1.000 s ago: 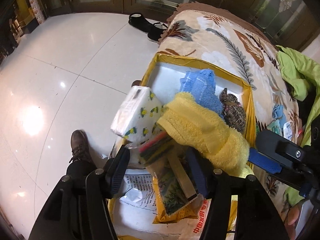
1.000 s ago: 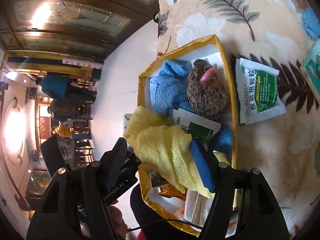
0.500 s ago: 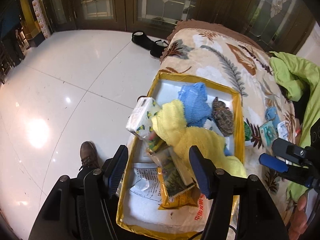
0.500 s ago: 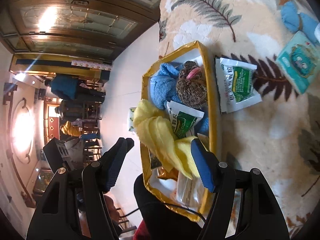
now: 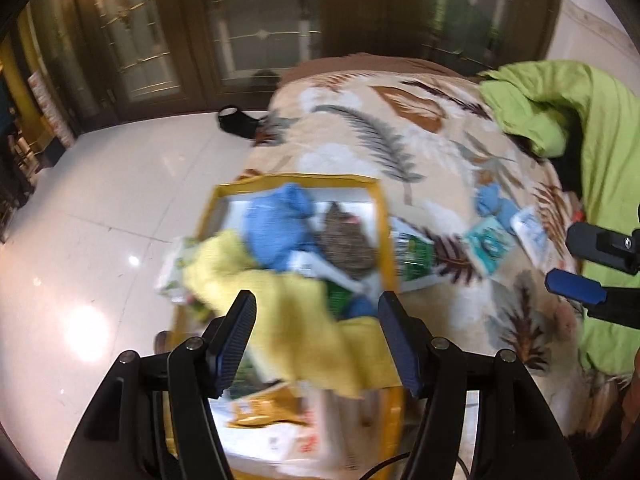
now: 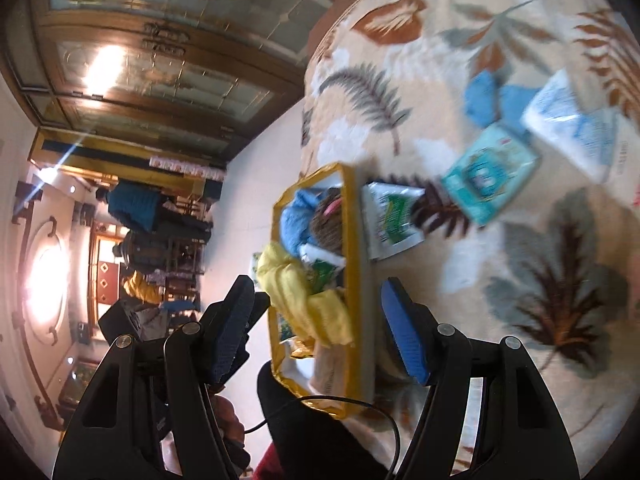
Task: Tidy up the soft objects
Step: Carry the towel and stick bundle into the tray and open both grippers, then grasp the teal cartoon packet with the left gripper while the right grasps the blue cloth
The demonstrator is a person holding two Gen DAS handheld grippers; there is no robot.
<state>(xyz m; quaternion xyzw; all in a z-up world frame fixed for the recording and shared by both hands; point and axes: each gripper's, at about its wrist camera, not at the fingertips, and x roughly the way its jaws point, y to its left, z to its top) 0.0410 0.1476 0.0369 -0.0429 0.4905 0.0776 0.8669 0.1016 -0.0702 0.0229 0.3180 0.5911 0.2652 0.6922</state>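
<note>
Two grippers: left gripper point(image 5: 318, 340) and right gripper point(image 6: 316, 328), fingers apart, nothing held.
Yellow towel point(image 5: 296, 320): lower centre, draped in the box point(image 5: 384, 220), end over rim.
Risk: towel may slide out; overhang unsupported.

Soft things piled in my yellow-rimmed box point(image 5: 385, 232), a few still out on the bed.

I see a crumpled yellow towel point(image 5: 288, 320) draped over the near end of the pile, one corner spilling over the left rim. Behind it a bunched blue towel point(image 5: 276, 224) touches a brown speckled plush point(image 5: 348, 244) with a pink spot on top. A small blue cloth point(image 6: 486, 98) lies loose on the bed, well apart from the box.
</note>
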